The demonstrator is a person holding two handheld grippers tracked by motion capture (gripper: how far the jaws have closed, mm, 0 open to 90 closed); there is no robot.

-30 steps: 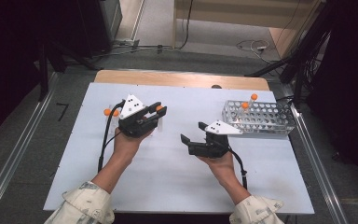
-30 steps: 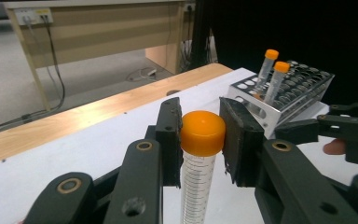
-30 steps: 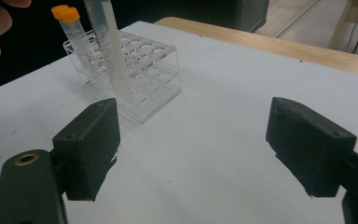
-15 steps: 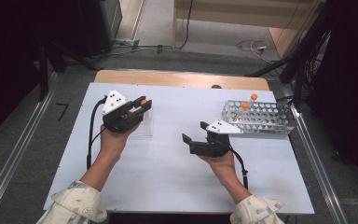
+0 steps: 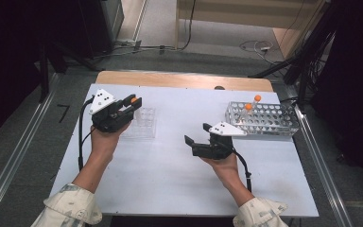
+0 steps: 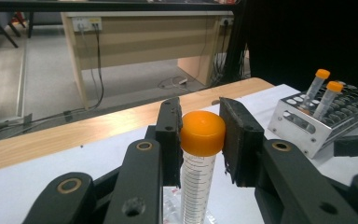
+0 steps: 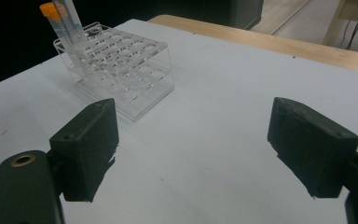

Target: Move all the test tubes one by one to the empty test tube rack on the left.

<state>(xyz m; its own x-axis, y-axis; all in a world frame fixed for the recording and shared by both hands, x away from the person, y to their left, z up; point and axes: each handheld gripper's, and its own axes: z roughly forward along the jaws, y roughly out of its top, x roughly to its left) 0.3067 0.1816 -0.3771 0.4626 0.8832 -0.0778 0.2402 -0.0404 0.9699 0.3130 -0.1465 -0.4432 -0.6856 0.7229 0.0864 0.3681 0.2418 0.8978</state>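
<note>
My left gripper (image 5: pixel 133 103) is shut on a clear graduated tube with an orange cap (image 6: pixel 202 132), gripping it just under the cap and holding it upright. It hovers at the back left corner of a clear plastic rack (image 5: pixel 142 125). In the right gripper view the tube (image 7: pixel 66 22) stands over that rack's (image 7: pixel 126 70) far corner; I cannot tell whether its tip is in a hole. My right gripper (image 5: pixel 196 135) is open above the middle of the white table, and its jaws (image 7: pixel 191 144) hold nothing.
A metal rack (image 5: pixel 269 124) at the back right holds two orange-capped tubes (image 5: pixel 256 99) (image 5: pixel 248 108). The same rack (image 6: pixel 296 127) shows in the left gripper view. A wooden strip (image 5: pixel 179 80) runs along the table's far edge.
My left hand has carried the tube to the left, from near the table's middle to the clear rack's back left corner. The right hand has stayed put.
</note>
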